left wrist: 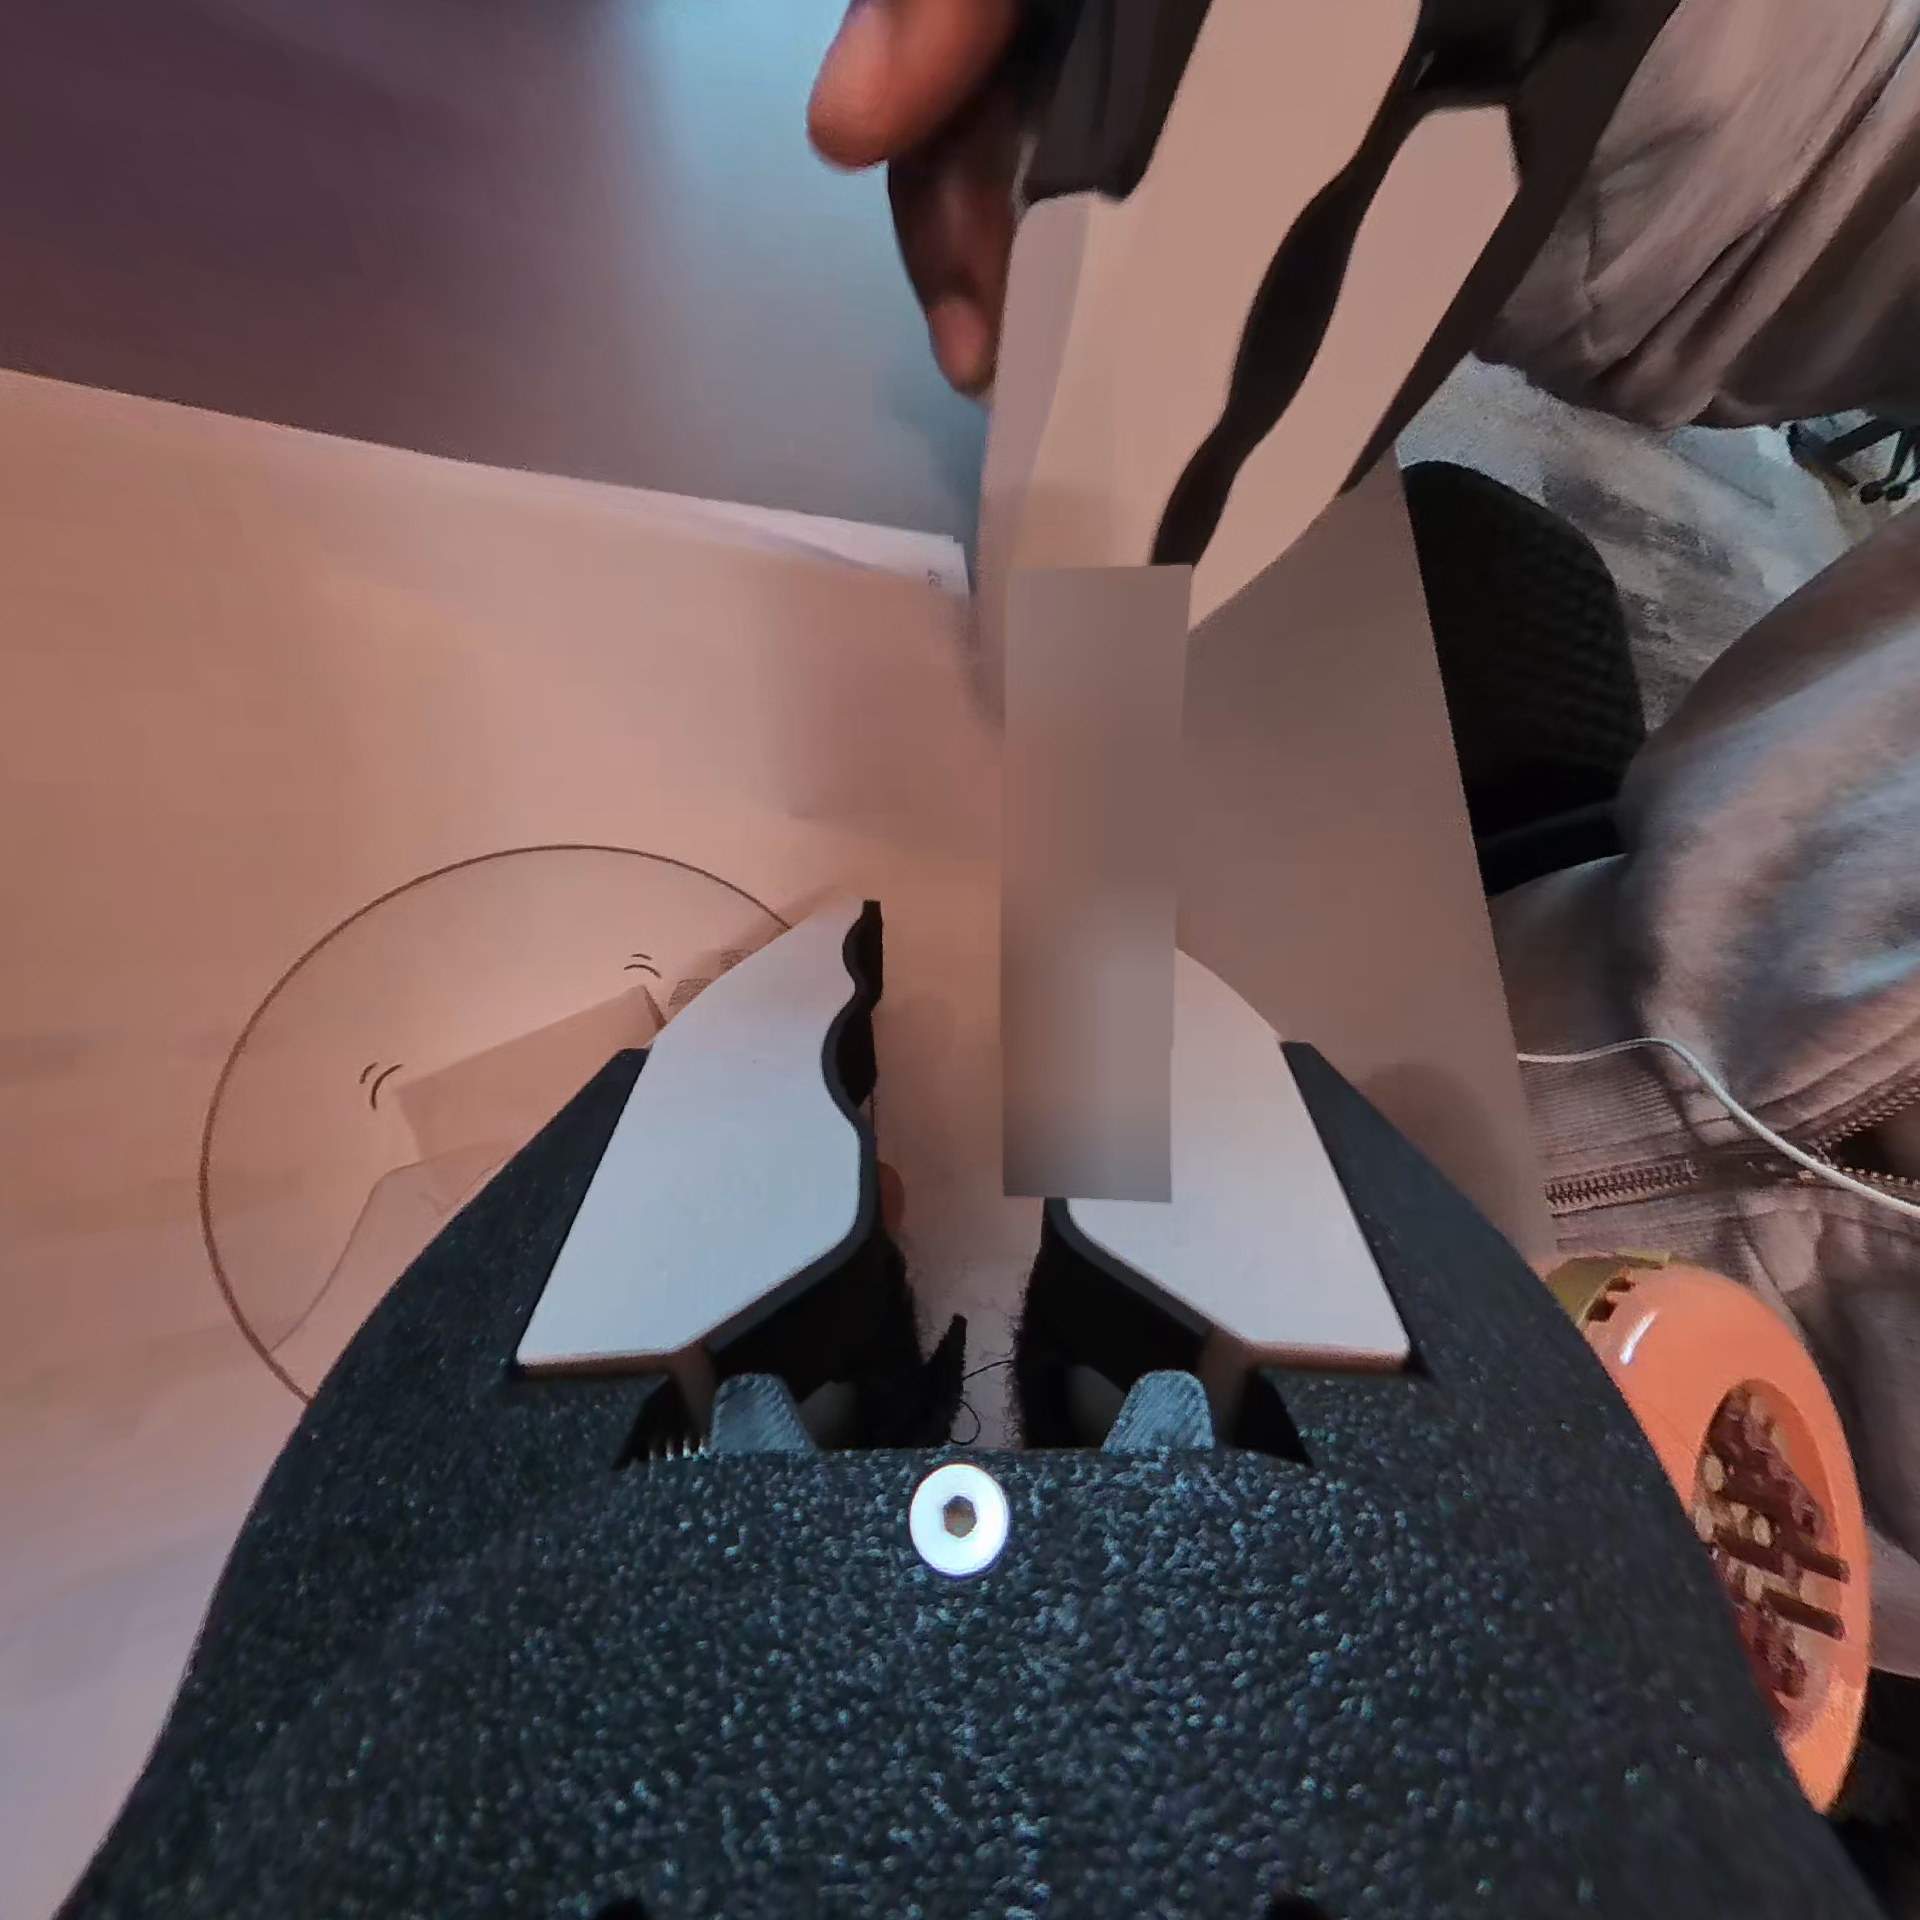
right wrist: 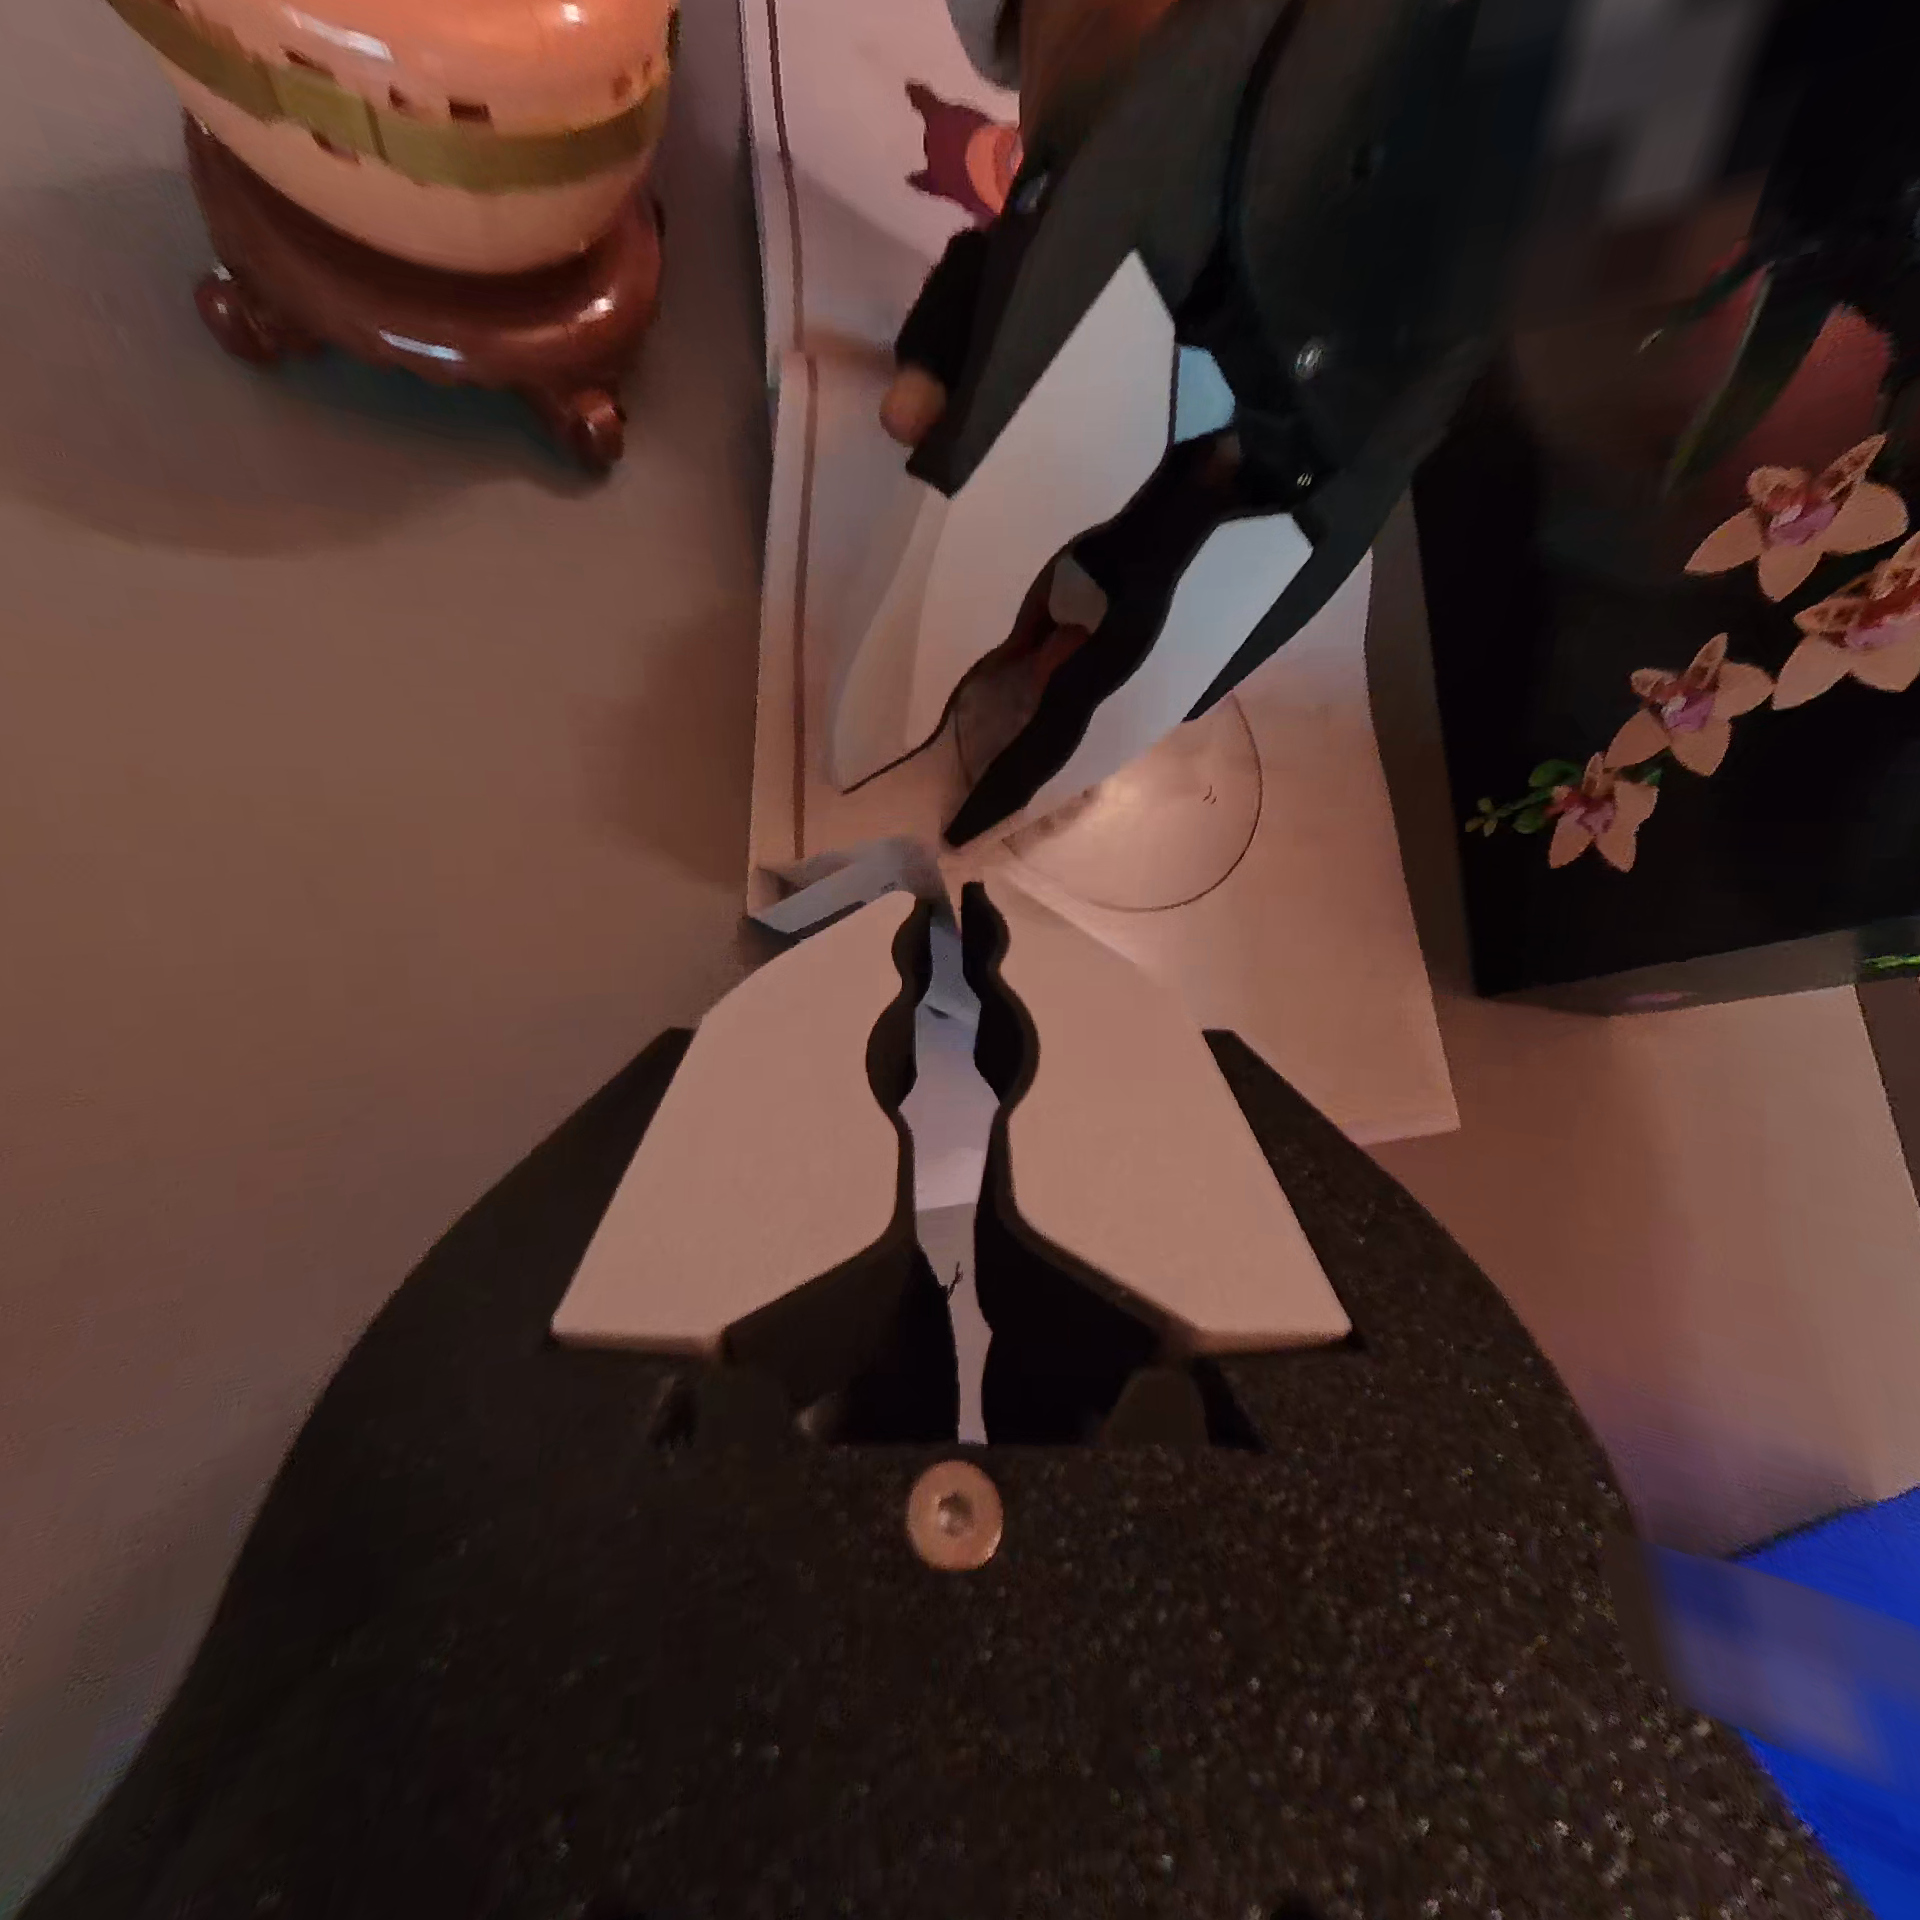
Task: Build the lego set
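So the instruction booklet [right wrist: 1299, 997] lies open on the table [right wrist: 364, 779], that's my landmark. Left of it stands the lego pot [right wrist: 416, 197], pinkish with an olive band on a brown footed base. Over the booklet's fold the left gripper [right wrist: 914, 800] comes down, jaws a narrow gap apart, nothing clearly in them. Nearest me, the right gripper [right wrist: 945, 925] is nearly closed, pinching a page corner [right wrist: 935, 977] at the booklet's near edge. Right of the booklet: the black flower-printed box [right wrist: 1683, 727].
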Motion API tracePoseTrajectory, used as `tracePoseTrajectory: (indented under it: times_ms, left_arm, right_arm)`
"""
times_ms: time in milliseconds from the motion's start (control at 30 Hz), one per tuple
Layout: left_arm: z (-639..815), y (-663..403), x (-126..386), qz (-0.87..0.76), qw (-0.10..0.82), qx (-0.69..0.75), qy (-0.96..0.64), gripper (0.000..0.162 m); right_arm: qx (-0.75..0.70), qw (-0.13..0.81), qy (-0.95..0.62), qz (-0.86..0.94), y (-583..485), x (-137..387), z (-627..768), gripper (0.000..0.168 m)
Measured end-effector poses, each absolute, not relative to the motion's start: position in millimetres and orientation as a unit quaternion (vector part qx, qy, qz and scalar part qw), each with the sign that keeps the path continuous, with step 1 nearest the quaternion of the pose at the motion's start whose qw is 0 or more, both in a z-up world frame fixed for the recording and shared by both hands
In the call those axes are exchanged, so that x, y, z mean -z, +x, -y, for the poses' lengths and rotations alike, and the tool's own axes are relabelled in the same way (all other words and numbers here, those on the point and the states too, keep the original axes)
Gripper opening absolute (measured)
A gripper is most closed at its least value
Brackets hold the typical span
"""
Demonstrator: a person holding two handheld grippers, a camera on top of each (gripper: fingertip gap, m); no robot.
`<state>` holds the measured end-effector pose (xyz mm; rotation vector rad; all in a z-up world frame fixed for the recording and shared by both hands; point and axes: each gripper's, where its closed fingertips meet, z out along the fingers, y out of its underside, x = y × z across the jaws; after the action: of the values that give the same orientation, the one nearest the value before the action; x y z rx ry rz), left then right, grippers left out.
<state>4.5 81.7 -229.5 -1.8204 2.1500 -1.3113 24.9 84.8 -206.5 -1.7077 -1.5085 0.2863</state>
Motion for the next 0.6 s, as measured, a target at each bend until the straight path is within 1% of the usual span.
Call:
tracePoseTrajectory:
  times_ms: [133, 267, 367, 433, 467, 533, 600]
  left_arm:
    - [-83, 5, 230, -0.686, 0.014, 0.425, -0.591, 0.029]
    - [-85, 4, 228, -0.682, 0.010, 0.428, -0.592, 0.028]
    - [-85, 3, 228, -0.681, 0.006, 0.429, -0.594, 0.028]
    - [-85, 3, 227, -0.684, 0.007, 0.426, -0.593, 0.028]
    - [-86, 3, 227, -0.686, 0.008, 0.423, -0.592, 0.028]
    - [-89, 3, 222, -0.692, 0.015, 0.415, -0.590, 0.028]
    - [-94, 0, 216, -0.703, 0.023, 0.395, -0.591, 0.028]
  right_arm:
    - [-0.103, 0.400, -0.690, 0.595, 33, 212, -81, 0.007]
    - [-0.057, 0.393, -0.719, 0.571, 53, 208, -82, 0.014]
    - [-0.036, 0.410, -0.757, 0.507, 64, 189, -84, 0.015]
    - [-0.062, 0.424, -0.788, 0.442, 61, 181, -82, 0.012]
    - [-0.079, 0.419, -0.802, 0.418, 58, 184, -79, 0.014]
    - [-0.086, 0.385, -0.824, 0.407, 55, 203, -74, 0.037]
    - [-0.074, 0.344, -0.839, 0.416, 59, 224, -71, 0.053]
